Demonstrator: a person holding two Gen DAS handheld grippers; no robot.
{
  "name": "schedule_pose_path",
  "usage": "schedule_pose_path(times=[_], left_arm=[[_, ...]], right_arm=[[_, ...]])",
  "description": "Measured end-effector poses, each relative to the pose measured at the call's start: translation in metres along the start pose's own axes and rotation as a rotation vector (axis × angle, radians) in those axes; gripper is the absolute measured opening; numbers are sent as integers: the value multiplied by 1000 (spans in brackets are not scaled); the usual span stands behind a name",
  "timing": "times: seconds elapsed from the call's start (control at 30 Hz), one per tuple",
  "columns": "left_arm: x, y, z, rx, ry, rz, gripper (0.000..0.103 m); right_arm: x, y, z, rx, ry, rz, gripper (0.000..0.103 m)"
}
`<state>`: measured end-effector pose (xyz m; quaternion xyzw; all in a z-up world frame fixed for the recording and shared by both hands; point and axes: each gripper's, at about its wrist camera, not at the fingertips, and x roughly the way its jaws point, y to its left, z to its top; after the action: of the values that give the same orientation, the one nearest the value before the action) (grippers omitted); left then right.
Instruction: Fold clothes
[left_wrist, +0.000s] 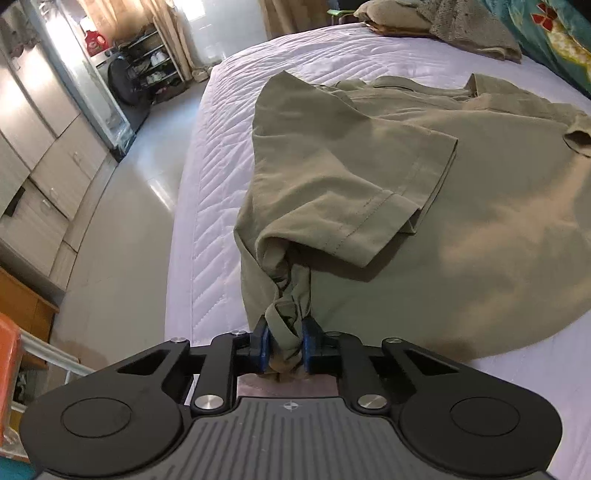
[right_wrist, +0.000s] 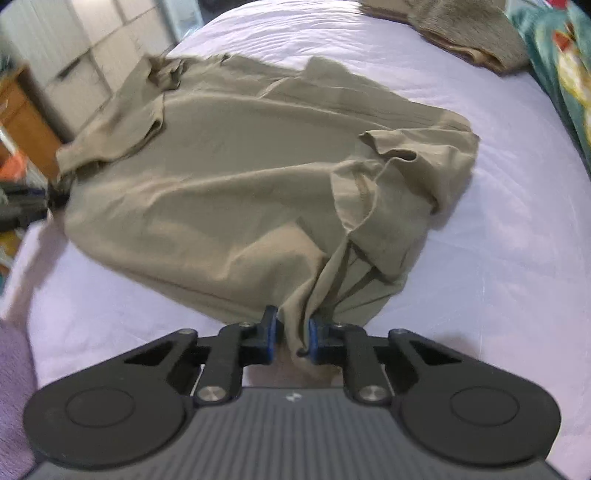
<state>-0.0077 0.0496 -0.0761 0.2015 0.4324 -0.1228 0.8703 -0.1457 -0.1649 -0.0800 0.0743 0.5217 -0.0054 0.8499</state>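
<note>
The black two-finger left gripper (left_wrist: 284, 345) with blue pads has its jaws pinched tight on a twisted bunch of the olive-green short-sleeved cotton shirt (left_wrist: 424, 206), near the bottom hem on that side. The black two-finger right gripper (right_wrist: 291, 338), blue-padded too, pinches another gathered bunch of the same shirt (right_wrist: 229, 177) at its near edge, the cloth drawn into tight pleats running up from the pads.

The shirt lies spread across the pale lilac quilted bedsheet (left_wrist: 221, 155), front or back I cannot tell. In the left wrist view one short sleeve with a stitched cuff is folded over onto the body, just beyond the pinched bunch. In the right wrist view the other sleeve is crumpled on the shirt's right side, and the collar end lies at the far side, towards the top left. The left gripper shows dimly at the left edge of that view, at the shirt's far corner.

Beyond the shirt, near the head of the bed, rests a heap of fuzzy brown-grey blanket (left_wrist: 461, 29), and beside it a teal floral-printed quilt (left_wrist: 554, 48). Left of the bed is a glossy grey tiled floor (left_wrist: 122, 229), a row of pale wardrobe cabinets (left_wrist: 40, 147), and farther off a metal shoe rack (left_wrist: 155, 66) by beige curtains
</note>
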Motion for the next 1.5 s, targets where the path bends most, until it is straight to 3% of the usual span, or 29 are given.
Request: schedule_pose_path(times=[0.23, 0.37, 0.53, 0.63, 0.73, 0.77, 0.87, 0.93, 1.0, 1.03, 1.1, 1.2, 1.27, 1.37, 1.43, 1.5], left_arm=[[-26, 3, 8, -72, 8, -55, 14], [-58, -1, 9, -146, 26, -151, 14], [-97, -18, 0, -212, 95, -252, 14], [-109, -41, -18, -133, 180, -263, 14], [-106, -54, -34, -61, 263, -209, 16], [-108, -54, -36, -50, 270, -185, 21], [-124, -40, -32, -47, 227, -121, 24], [-134, -28, -17, -66, 179, -104, 25], [-138, -19, 5, -85, 134, -104, 33], [-134, -18, 18, -96, 109, -109, 35], [-122, -19, 47, -121, 55, -121, 48], [-86, -26, 86, -140, -9, -100, 57], [-56, -26, 102, -189, -11, -87, 59], [-5, -20, 116, -276, 40, -68, 59], [17, -19, 121, -260, 48, -38, 59], [36, -18, 124, -257, 60, -74, 59]], right_arm=[[-20, -5, 10, -92, 23, 4, 10], [-52, -26, 28, -155, 35, -3, 10], [-80, -58, 30, -233, 154, 16, 10], [-84, -75, 17, -255, 273, 75, 11], [-63, -84, -5, -242, 369, 91, 27], [-59, -90, -10, -215, 374, 71, 36], [-78, -110, -5, -85, 268, 92, 44], [-101, -129, 9, 10, 163, 137, 57], [-113, -144, 33, 88, 72, 139, 72], [-116, -151, 45, 124, 33, 137, 78], [-106, -162, 70, 180, -16, 137, 79], [-70, -169, 97, 240, -43, 106, 79], [-43, -168, 112, 251, -54, 86, 79], [6, -166, 129, 242, 14, 105, 79], [27, -159, 137, 204, 59, 123, 79], [47, -150, 142, 166, 109, 136, 81]])
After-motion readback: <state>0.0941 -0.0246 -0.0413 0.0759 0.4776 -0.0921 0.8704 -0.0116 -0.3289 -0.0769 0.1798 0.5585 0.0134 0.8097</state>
